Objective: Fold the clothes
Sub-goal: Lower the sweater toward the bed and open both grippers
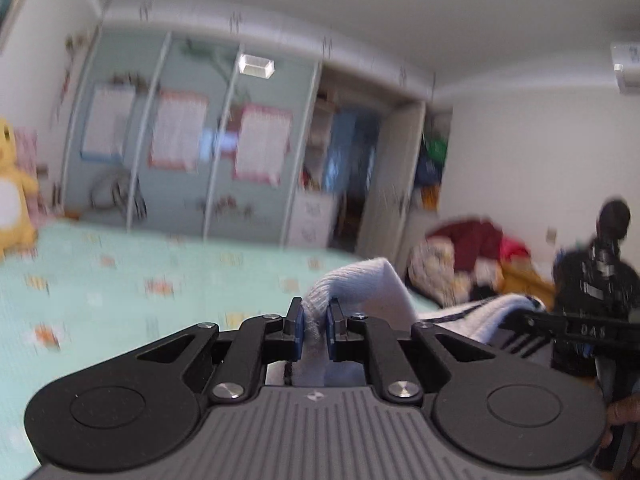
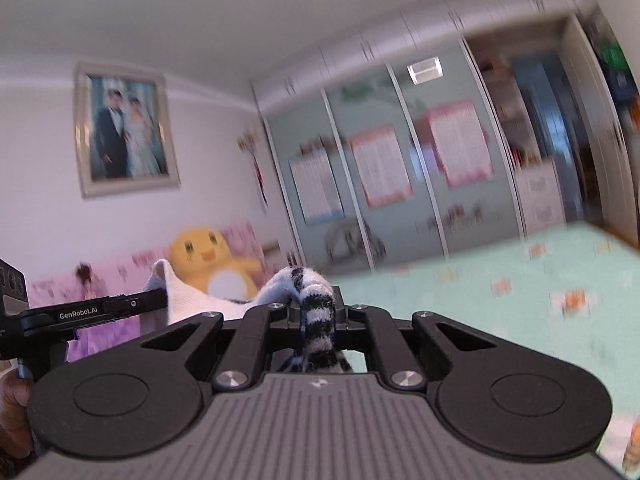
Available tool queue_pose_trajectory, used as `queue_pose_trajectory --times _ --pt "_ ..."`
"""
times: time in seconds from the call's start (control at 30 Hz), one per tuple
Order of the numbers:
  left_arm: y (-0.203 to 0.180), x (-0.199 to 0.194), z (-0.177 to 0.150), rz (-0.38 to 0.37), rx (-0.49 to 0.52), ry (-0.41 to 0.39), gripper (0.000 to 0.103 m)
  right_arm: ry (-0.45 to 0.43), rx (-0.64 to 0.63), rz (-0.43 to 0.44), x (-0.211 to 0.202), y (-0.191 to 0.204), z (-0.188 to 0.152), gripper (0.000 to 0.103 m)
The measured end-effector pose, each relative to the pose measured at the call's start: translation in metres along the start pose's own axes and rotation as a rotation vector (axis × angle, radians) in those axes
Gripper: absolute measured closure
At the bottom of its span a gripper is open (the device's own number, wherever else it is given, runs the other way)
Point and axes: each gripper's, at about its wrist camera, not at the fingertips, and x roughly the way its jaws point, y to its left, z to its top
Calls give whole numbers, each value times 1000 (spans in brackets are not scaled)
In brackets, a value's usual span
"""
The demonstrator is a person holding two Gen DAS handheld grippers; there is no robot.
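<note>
two grippers hold one sock (image 1: 360, 284) aloft above the bed (image 1: 140, 272); left gripper (image 1: 313, 330) clenched on white end, right gripper (image 2: 316, 312) on striped cuff; long axis spans between them.

A white knit sock (image 1: 356, 284) with a black-and-white striped cuff (image 2: 316, 316), pinched at both ends, stretched above the bed.

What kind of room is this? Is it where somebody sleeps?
Most likely a bedroom. There is a bed with a mint-green patterned sheet, a big yellow plush toy against the wall, a tall wardrobe with sliding doors, and a framed wedding photo hanging up.
</note>
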Motion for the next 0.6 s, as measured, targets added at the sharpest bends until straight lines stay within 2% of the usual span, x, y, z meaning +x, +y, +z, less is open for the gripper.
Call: queue_pose_trajectory --times 0.13,0.23,0.33,0.43,0.6 --pt "11 24 -64 -25 -25 185 93 163 45 9 16 -14 -60 94" --pt "24 50 -94 -18 -64 307 93 275 95 -5 31 -28 -99 94" --pt "28 72 -109 -8 -85 361 93 339 161 -33 48 -46 -124 94" --pt "28 98 -95 10 -46 309 93 328 210 -60 65 -62 -126 94" --pt "30 154 -35 60 8 143 93 212 204 -106 110 -86 -88 94"
